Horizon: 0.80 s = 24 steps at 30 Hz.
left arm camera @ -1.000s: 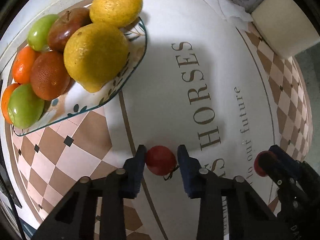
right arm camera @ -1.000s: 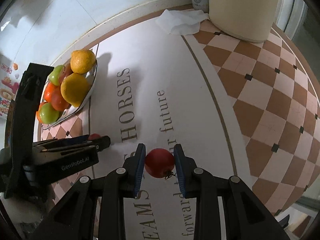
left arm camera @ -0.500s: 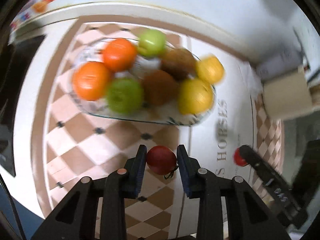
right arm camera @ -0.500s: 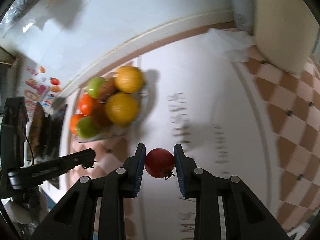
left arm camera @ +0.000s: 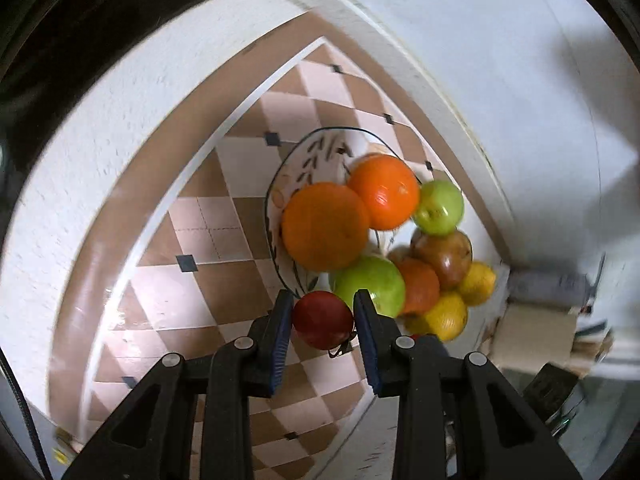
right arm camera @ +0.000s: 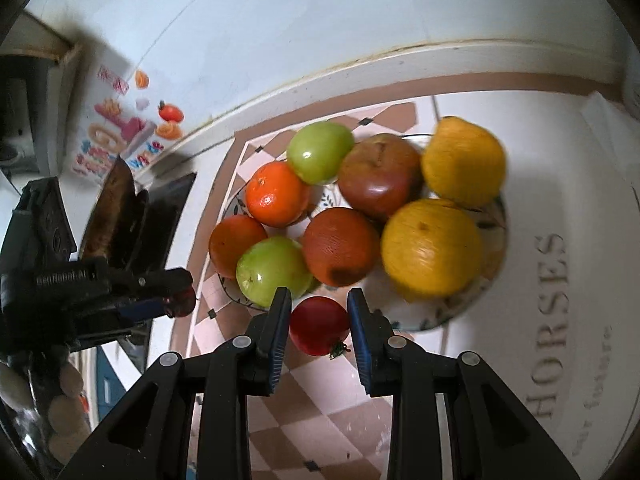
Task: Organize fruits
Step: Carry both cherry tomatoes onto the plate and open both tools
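Note:
My left gripper is shut on a small red tomato and holds it at the near rim of the patterned fruit plate. My right gripper is shut on another red tomato, just short of the plate's near edge. The plate holds several fruits: oranges, green apples, a reddish apple and yellow lemons. The left gripper also shows at the left of the right wrist view with its tomato.
The plate stands on a checkered brown-and-pink tablecloth near the white wall. A dark object lies left of the plate. A beige box stands at the right. The printed white area lies right of the plate.
Both grippers have swung toward the plate with their tomatoes. The left one has moved round to the plate's orange end, and the right one has come close to its near edge.

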{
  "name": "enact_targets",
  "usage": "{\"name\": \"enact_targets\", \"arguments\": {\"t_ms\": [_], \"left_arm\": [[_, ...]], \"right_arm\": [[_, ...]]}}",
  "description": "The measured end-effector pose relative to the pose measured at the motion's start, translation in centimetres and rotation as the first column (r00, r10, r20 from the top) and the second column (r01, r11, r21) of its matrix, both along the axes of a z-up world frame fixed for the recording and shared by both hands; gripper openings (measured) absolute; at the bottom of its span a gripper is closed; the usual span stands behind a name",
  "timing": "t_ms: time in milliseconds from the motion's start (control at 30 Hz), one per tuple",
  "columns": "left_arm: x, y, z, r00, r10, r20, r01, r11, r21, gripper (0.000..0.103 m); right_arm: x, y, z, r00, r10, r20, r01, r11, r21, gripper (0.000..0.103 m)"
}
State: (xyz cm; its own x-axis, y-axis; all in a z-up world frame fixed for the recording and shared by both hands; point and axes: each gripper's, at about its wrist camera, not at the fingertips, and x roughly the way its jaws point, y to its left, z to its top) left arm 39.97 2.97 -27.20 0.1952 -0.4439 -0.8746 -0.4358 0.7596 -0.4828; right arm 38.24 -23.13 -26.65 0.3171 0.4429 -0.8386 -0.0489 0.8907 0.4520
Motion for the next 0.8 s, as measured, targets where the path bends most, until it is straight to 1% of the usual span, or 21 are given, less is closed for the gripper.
{"name": "enact_targets", "arguments": {"t_ms": [33, 133, 333, 433, 500, 533, 567, 667, 733, 767, 800], "left_arm": [[0.0, 0.3, -0.6, 1.000, 0.025, -0.011, -0.026, 0.999, -0.026, 0.028], [0.1, 0.6, -1.6, 0.997, 0.073, -0.023, -0.075, 0.995, -0.071, 0.028], [0.5, 0.1, -2.5, 0.994, 0.103, -0.017, -0.104, 0.991, -0.085, 0.030], [0.6, 0.0, -3.1, 0.993, 0.112, -0.032, -0.114, 0.990, -0.080, 0.031], [0.6, -0.1, -3.4, 0.993, 0.115, -0.038, -0.118, 0.990, -0.080, 0.032], [0.7, -0.2, -3.6, 0.993, 0.115, -0.042, -0.118, 0.990, -0.078, 0.034], [0.7, -0.3, -3.7, 0.992, 0.113, -0.047, -0.117, 0.990, -0.076, 0.036], [0.7, -0.7, -3.6, 0.994, 0.101, -0.051, -0.104, 0.993, -0.061, 0.038], [0.5, -1.1, -3.1, 0.996, 0.072, -0.059, -0.073, 0.997, -0.011, 0.038], [0.4, -1.4, -2.5, 0.998, 0.050, -0.050, -0.048, 0.998, 0.028, 0.038], [0.4, -1.7, -1.9, 0.999, 0.026, -0.037, -0.022, 0.996, 0.082, 0.038]], "right_arm": [[0.2, 0.3, -0.2, 1.000, 0.004, 0.000, -0.004, 1.000, -0.010, 0.031], [0.5, 0.5, -0.9, 1.000, 0.006, -0.006, -0.006, 1.000, -0.029, 0.031], [1.3, 1.7, -2.0, 0.999, 0.041, -0.005, -0.041, 0.999, -0.035, 0.032], [1.4, 2.3, -2.2, 0.998, 0.064, 0.011, -0.063, 0.996, -0.058, 0.033], [1.3, 2.3, -2.3, 0.997, 0.071, 0.007, -0.071, 0.996, -0.057, 0.040], [1.3, 2.2, -2.4, 0.998, 0.067, 0.000, -0.067, 0.996, -0.056, 0.050], [1.3, 2.0, -2.5, 0.998, 0.061, -0.002, -0.061, 0.997, -0.054, 0.058], [1.1, 1.2, -2.1, 0.999, 0.039, 0.006, -0.039, 0.998, -0.046, 0.060], [0.9, 0.6, -1.2, 0.999, 0.028, 0.019, -0.027, 0.999, -0.041, 0.062], [0.8, 0.4, -0.7, 0.999, 0.025, 0.025, -0.024, 0.999, -0.036, 0.068], [0.6, 0.1, 0.1, 0.999, 0.020, 0.033, -0.018, 0.999, -0.037, 0.072]]}}
